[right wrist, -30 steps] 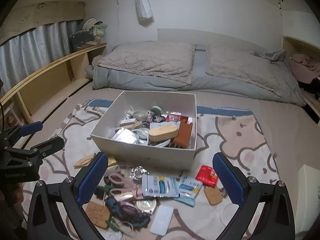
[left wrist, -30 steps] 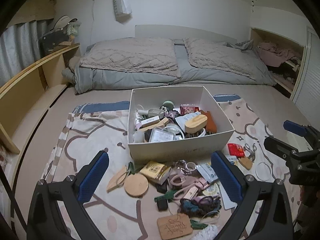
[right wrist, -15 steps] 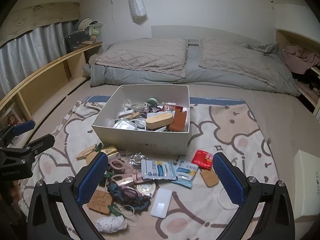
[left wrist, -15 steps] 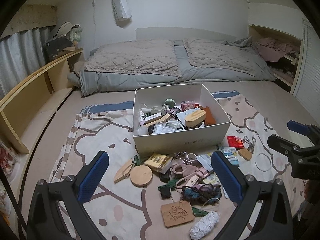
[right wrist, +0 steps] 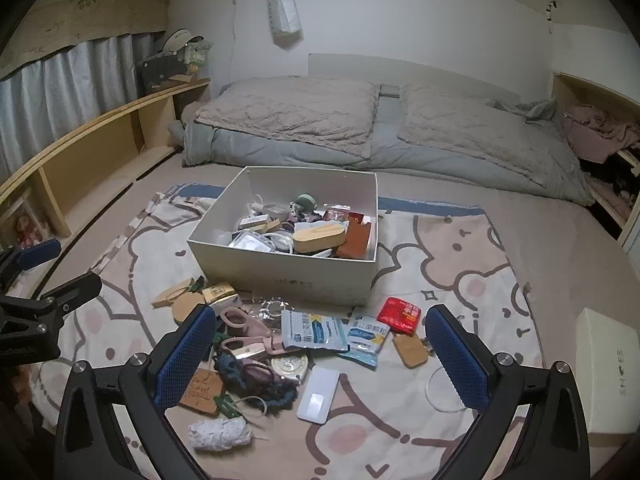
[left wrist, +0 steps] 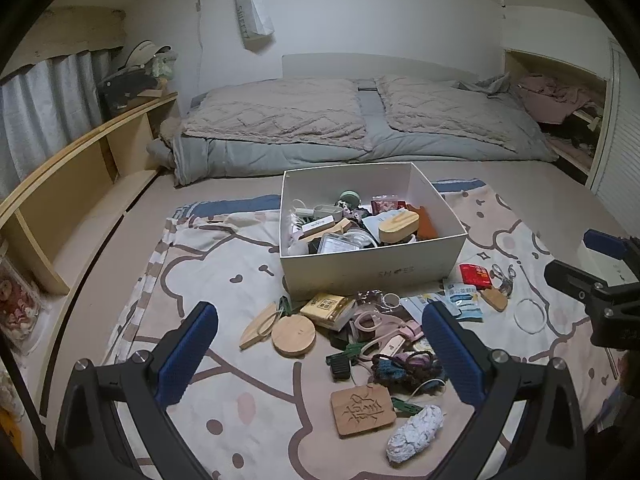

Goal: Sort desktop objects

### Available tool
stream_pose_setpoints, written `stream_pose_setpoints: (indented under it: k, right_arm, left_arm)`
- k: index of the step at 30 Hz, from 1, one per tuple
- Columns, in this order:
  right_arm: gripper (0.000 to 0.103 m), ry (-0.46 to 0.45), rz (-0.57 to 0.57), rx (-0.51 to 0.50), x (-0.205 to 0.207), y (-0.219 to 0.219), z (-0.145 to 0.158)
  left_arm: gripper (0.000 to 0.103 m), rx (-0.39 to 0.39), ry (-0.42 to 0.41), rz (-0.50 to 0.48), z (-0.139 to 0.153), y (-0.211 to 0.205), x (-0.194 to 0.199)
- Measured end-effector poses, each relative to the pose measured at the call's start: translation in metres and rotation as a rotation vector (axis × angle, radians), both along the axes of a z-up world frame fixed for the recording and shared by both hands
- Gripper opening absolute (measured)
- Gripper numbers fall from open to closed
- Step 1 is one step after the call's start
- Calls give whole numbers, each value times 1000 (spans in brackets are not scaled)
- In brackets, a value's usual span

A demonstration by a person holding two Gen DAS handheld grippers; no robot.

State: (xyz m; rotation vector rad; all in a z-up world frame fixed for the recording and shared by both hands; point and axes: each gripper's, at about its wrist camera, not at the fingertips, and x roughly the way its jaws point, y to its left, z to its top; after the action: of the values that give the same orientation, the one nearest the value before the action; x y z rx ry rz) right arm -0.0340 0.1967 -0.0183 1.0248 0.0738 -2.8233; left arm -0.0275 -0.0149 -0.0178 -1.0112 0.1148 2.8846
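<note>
I am holding both grippers wide apart and empty above a patterned cream blanket spread on a bed, the left gripper hovering over the near-left part of the clutter and the right gripper over its middle. The open white cardboard shoe box is sitting at the centre of the blanket and is already holding a jumble of small items, among them an oval wooden brush, so part of the sorting looks done. Much is still lying loose in front of the box: a round wooden disc, a carved square wooden plaque, a ball of crumpled white paper, pink scissors, two blue-and-white sachets, a red foil packet, a flat white rectangular case and a dark tangle of yarn. A white box lid is resting apart at the blanket's right edge. By my judgement the job is roughly half finished, with neither gripper yet committed to a piece.
</note>
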Motion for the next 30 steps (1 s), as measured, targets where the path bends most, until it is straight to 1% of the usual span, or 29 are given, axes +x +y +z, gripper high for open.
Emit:
stream_pose_setpoints:
  k: [6,16,30]
  right_arm:
    - [103,-14,-8,3,1,1,-1]
    - [103,-10,2,9,3,0,-1]
    - [103,22,-8,-11,9,7,5]
  left_arm:
    - [103,3,15,7,3,-1,4]
    - [103,-17,5,7,1,4,2]
    - [103,-24,3,8,0,5,1]
